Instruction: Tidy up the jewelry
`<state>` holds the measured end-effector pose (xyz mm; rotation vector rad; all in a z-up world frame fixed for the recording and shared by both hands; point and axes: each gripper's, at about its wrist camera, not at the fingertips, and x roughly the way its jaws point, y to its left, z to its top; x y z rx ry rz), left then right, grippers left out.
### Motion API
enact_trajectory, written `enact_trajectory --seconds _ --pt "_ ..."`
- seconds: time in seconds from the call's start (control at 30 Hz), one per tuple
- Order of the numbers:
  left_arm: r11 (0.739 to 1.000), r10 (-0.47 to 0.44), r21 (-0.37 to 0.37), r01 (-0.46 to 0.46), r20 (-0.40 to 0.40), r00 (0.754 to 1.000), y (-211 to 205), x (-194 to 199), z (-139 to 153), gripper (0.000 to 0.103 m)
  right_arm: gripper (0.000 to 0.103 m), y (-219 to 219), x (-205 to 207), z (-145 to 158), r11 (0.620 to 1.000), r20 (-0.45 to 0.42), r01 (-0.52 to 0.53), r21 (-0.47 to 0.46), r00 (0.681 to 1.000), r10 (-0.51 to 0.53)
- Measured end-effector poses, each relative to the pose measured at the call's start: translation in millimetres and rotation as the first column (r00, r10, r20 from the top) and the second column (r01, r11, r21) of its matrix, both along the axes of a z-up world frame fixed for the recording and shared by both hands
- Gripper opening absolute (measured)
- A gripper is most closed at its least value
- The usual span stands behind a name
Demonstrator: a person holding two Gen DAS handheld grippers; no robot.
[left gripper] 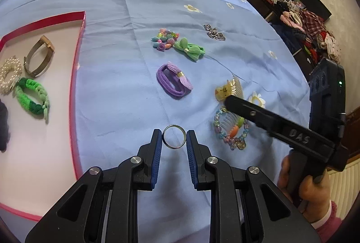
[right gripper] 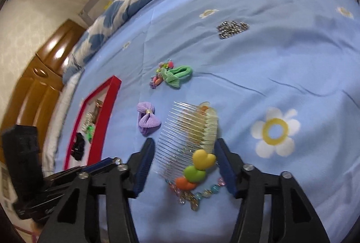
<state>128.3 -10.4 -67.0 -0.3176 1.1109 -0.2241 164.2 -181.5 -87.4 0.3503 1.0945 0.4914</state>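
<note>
I'm holding a silver ring (left gripper: 174,137) upright in my left claw (left gripper: 174,138), pads pinching it from both sides above the blue bed sheet (left gripper: 126,25), and the red-rimmed tray (left gripper: 76,67) is lying off to the left, so that's where I'm judging this one is heading. My right claw (right gripper: 183,158) is standing released, its jaws spread wide and straddling the clear hair comb (right gripper: 186,130) with the yellow, green and orange hearts on it; the pads aren't touching it. To do this well, I'm thinking the ring wants a slow, level carry, since it's thin and could pivot or slip out of a pinch like this; lower it close over bare tray floor before letting go, so it isn't rolling off. For the comb, I'd be closing on the solid spine rather than the fine teeth, and watching the beaded bracelet (right gripper: 198,195) lying just under its near end so it isn't dragged along. Inside the tray I'm seeing a gold mesh watch (left gripper: 39,56), a pearl scrunchie (left gripper: 9,76) and a green braided hair tie (left gripper: 31,99), clustered near the far left, with something dark at the edge I can't make out; the near part is bare. Out on the bed I'm seeing a purple bow tie (left gripper: 174,82), a green bow (left gripper: 190,49), a colourful bead cluster (left gripper: 165,39), a silver chain (left gripper: 213,32) and a yellow claw clip (left gripper: 227,90).
</note>
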Motion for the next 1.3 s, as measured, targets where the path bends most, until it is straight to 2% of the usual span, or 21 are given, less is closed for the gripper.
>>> enact_trajectory --seconds 0.2,0.5,0.73,0.97,1.3 --pt "0.999 0.029 -0.018 -0.029 -0.002 1.0 11.2 -7.0 0.7 0.02 0.06 18.2 -6.9 1.2 0.996 0.04 -0.041 -0.075 0.998 0.044" --pt "0.997 0.071 -0.035 -0.07 0.031 0.997 28.5 -16.7 11.9 0.02 0.059 9.7 -17.2 17.4 0.998 0.095 -0.034 -0.045 0.995 0.038" --pt "0.99 0.137 -0.035 -0.135 0.07 0.988 57.5 -31.8 25.7 0.02 0.059 27.4 -20.4 41.0 0.995 0.132 -0.097 -0.008 0.986 0.098" --pt "0.97 0.243 -0.032 -0.241 0.089 0.966 105.0 -52.9 31.9 0.02 0.059 75.3 -27.7 51.0 0.977 0.139 -0.214 0.009 0.967 0.211" --pt "0.931 0.365 -0.024 -0.365 0.092 0.926 164.2 -75.7 26.9 0.02 0.059 153.2 -41.5 56.3 0.93 0.148 -0.368 0.0 0.92 0.364"
